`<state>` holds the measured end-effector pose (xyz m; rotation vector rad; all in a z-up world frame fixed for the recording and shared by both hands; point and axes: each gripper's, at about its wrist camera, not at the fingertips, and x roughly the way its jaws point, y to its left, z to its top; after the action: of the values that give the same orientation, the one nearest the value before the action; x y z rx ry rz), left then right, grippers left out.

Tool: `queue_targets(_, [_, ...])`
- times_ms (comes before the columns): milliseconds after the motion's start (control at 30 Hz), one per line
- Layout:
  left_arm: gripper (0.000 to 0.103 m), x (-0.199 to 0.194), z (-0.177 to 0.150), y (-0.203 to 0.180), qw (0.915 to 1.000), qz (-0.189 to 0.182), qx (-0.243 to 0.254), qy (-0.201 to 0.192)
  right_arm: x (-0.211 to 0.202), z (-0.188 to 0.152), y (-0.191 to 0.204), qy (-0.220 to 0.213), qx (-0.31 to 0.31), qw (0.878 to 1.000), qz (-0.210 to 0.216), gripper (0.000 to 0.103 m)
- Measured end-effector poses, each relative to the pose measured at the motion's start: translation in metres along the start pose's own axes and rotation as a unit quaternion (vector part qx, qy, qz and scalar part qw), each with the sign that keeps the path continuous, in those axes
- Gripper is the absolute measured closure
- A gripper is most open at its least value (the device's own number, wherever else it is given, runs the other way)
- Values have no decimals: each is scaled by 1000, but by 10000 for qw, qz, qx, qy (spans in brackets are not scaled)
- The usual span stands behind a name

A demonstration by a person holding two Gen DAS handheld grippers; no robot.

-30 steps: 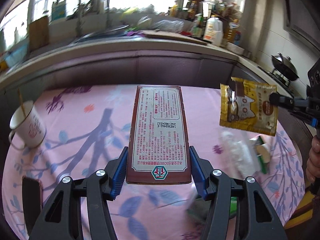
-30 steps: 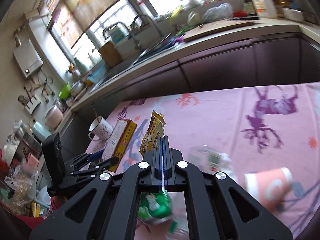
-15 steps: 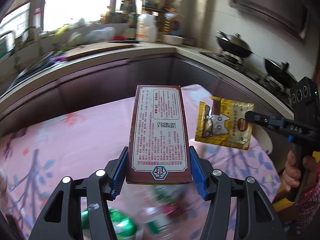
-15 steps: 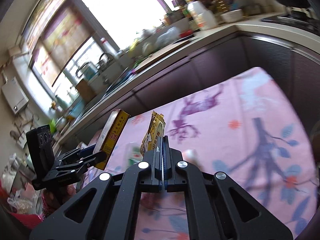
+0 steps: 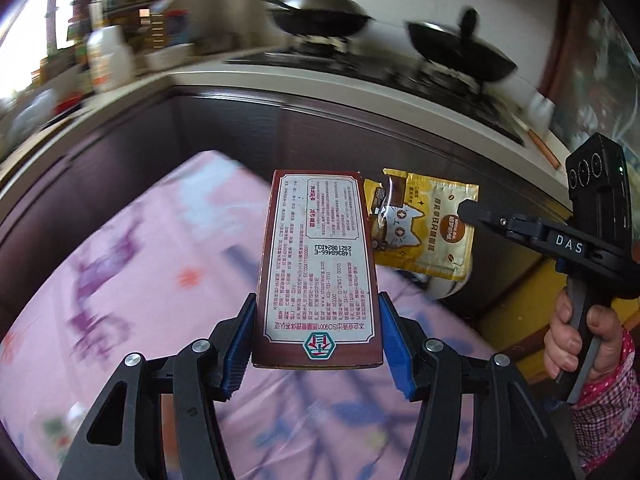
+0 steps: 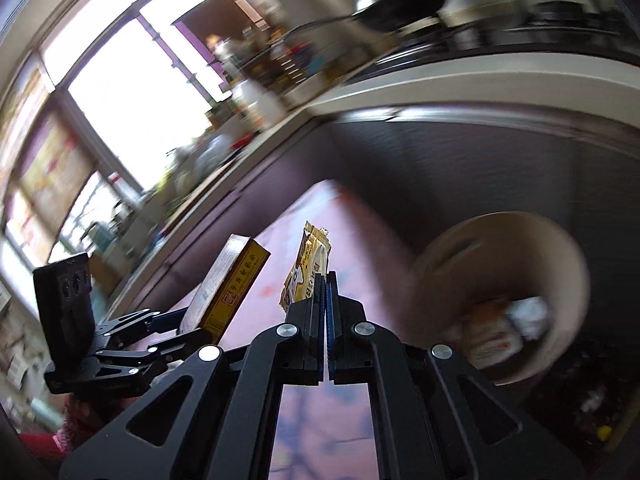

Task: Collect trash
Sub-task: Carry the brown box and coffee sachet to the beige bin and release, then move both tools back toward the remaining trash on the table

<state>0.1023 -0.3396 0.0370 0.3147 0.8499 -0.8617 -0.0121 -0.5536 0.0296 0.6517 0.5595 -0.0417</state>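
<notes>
My left gripper is shut on a flat brown carton with a white printed label, held above the pink tablecloth. The carton also shows in the right wrist view. My right gripper is shut on a yellow cat-print sachet, which also shows in the left wrist view, just right of the carton. A round beige trash bin with wrappers inside stands off the table's right edge, below and right of the sachet.
Dark cabinet fronts and a counter with two black woks run behind the table. The bin's white rim peeks out under the sachet. A person's hand holds the right gripper handle.
Both grippers have swung right with their loads, from over the table's middle to its right end. The mug and table litter have left view; the stove and trash bin have come in.
</notes>
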Motion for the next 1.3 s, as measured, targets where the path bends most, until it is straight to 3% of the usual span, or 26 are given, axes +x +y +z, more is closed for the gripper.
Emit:
queue_targets(133, [45,48,24,-41,9989,-239,317,266,-13,0,-53,-168,225,9981,-545,102])
queue_targets(300, [45,101,33,-73,9960,-271,599,603,-3,-7,-93,-36,306,9948,-967,102])
queue_targets(567, [45,156,27,-96,9909,-147,889,998,25,-10,-103,281,-199,9868,-1583,102])
queue_targets(867, [44,181,28,-107,9889,35,1064,1038,50,-9,-100,562,-649,9739,-2101,98])
queue_targets(900, [41,183,27,-108,9885,45,1085,1047,52,-9,-102,602,-623,9729,-2142,95])
queue_targets(967, [38,185,26,-110,9884,62,1096,1047,51,-10,-103,553,-586,9731,-2158,77])
queue_targets(1000, [37,184,26,-110,9887,68,1083,1034,50,-10,-103,512,-593,9725,-2194,75])
queue_targets(1300, [36,152,29,-93,9945,93,767,711,41,-10,-95,456,-625,9718,-2229,74])
